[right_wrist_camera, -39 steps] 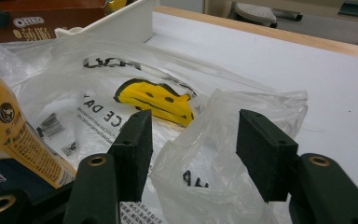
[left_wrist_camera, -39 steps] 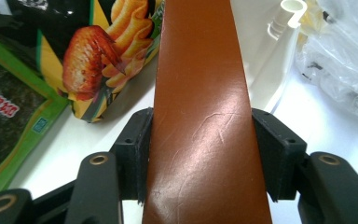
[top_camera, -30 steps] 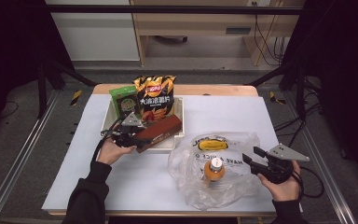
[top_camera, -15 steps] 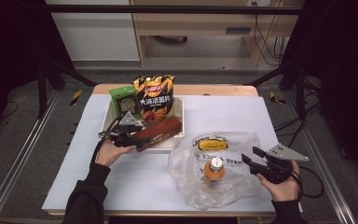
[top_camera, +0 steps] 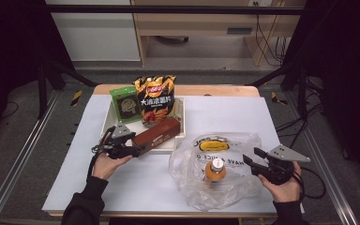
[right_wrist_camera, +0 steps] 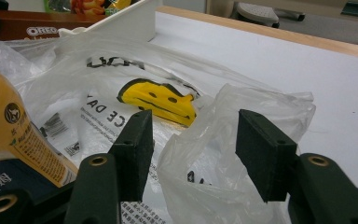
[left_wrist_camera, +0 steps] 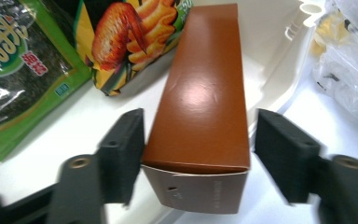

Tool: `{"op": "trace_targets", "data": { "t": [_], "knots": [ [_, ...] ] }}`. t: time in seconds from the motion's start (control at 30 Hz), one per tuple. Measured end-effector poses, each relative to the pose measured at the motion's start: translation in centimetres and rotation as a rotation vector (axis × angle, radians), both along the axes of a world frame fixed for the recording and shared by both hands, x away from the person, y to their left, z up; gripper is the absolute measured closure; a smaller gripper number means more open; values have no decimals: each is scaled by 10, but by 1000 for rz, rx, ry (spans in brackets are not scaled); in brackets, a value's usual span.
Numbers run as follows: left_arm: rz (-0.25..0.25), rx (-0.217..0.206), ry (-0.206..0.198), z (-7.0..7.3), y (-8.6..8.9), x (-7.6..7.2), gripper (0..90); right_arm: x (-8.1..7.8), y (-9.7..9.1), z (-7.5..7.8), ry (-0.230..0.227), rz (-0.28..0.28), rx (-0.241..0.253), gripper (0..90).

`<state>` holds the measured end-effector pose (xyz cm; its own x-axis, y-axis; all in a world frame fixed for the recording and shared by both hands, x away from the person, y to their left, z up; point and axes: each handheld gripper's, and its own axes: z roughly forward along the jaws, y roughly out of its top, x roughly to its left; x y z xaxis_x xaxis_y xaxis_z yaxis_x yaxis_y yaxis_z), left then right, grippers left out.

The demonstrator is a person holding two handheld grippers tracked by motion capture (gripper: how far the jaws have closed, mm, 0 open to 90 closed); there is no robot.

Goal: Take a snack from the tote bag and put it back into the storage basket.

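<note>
Brown box (left_wrist_camera: 200, 107): card, smooth with a soft satin sheen; a pale highlight lay on its top face, and the end flap looked duller. Chip bag (top_camera: 155, 97) and green snack pack (left_wrist_camera: 16, 65): glossy printed film, lightly creased. Tray (top_camera: 180, 123): white moulded plastic, smooth and semi-matt. Bag (right_wrist_camera: 233, 135): thin clear plastic, crinkled and shiny at the folds. Bottle (right_wrist_camera: 14, 140): glossy, with a slick printed label. Left gripper (left_wrist_camera: 200, 154) and right gripper (right_wrist_camera: 193, 154): pads of black, matt, faintly grainy rubber or foam. Table cover (top_camera: 262, 117): white, flat and matt; wood at the far edge.
</note>
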<state>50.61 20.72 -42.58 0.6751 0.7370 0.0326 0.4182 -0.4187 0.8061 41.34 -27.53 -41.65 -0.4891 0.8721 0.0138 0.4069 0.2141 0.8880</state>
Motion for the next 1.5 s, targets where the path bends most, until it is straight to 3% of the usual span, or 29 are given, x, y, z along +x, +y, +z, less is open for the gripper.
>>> {"op": "trace_targets", "data": {
  "t": [0.13,0.3,0.47,0.6,0.73,0.8,0.93,1.03,1.07,1.23,1.5],
  "knots": [
    [-19,-21,21,0,2,7,394,0,0,0,4,0,0,478],
    [-11,-13,15,-1,2,11,382,0,0,0,1,2,-5,484],
    [35,-15,11,2,3,-1,340,-1,-1,0,1,1,1,484],
    [83,-4,38,-3,4,-11,320,-1,0,1,-3,3,-4,487],
    [121,-24,83,-8,5,-11,403,-1,1,1,-3,7,-6,492],
    [127,-37,95,-10,6,-8,404,-1,1,1,-2,8,-6,495],
    [141,-35,96,-11,8,0,402,0,1,0,2,9,-8,502],
    [177,-33,82,-13,13,5,551,0,2,-1,9,11,-4,507],
    [176,-53,94,-15,15,8,560,0,2,-1,7,12,-9,508],
    [200,-44,77,-17,15,12,643,0,2,-2,10,14,-8,512],
    [247,-54,62,-19,16,24,695,0,3,-2,11,15,-5,518]
  ]
}}
